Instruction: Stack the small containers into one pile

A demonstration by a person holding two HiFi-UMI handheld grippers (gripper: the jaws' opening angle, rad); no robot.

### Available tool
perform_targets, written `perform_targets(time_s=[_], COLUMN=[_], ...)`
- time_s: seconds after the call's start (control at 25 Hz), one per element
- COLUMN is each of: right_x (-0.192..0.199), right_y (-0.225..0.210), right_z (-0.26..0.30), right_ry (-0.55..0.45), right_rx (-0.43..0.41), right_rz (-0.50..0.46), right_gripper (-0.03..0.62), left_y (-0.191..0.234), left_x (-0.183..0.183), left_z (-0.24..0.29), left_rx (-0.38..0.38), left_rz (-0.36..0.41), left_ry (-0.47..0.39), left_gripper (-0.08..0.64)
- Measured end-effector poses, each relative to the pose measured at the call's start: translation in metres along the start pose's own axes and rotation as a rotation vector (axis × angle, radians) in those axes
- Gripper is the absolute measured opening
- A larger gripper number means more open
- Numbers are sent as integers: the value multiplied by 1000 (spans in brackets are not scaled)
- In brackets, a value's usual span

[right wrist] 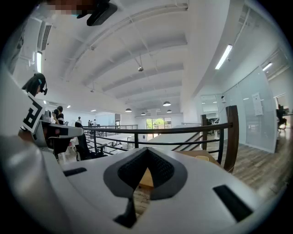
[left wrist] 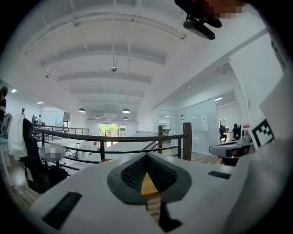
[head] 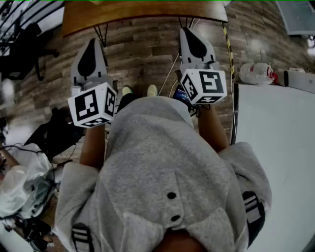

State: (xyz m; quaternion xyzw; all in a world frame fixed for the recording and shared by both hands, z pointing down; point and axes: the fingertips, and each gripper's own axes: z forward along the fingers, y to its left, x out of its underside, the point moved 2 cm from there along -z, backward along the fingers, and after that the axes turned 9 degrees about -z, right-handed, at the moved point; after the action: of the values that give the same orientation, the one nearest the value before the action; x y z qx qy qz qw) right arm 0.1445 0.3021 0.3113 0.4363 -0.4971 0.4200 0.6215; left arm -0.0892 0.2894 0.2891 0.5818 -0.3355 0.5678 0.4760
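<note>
No small containers can be made out for certain in any view. In the head view my left gripper [head: 92,43] and right gripper [head: 187,31] are held level side by side, short of a brown wooden table [head: 142,14]. Both are shut with nothing between the jaws. The left gripper view shows my left gripper [left wrist: 147,157] with its dark pads together. My right gripper [right wrist: 146,153] looks the same in the right gripper view, where the wooden table [right wrist: 190,156] lies just beyond it with a small pale item [right wrist: 203,158] on it, too small to identify.
A white table [head: 275,142] stands at the right, with a white jug with a red cap [head: 257,73] on the floor beside it. Bags and cables [head: 29,172] lie at the left. A black railing [right wrist: 183,130] runs behind the wooden table.
</note>
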Motion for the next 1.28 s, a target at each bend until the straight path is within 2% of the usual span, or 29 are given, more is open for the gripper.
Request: perform_targets(time_s=[0.32,0.52,1.28], right_x=[-17,-21,-30], right_y=[9,21,38], right_z=[26,40,61], right_ry=[-31,-36,-38], right_rx=[-11,-46,-112], right_rz=[15,24,28], right_gripper=[12,12,12], left_y=[25,40,49], left_x=[-12,-18,-27], left_z=[18,22,26], left_rx=[-6,-11,4], left_rz=[-24,-24,-32], left_ry=[6,13,15], left_gripper=[11,11,11])
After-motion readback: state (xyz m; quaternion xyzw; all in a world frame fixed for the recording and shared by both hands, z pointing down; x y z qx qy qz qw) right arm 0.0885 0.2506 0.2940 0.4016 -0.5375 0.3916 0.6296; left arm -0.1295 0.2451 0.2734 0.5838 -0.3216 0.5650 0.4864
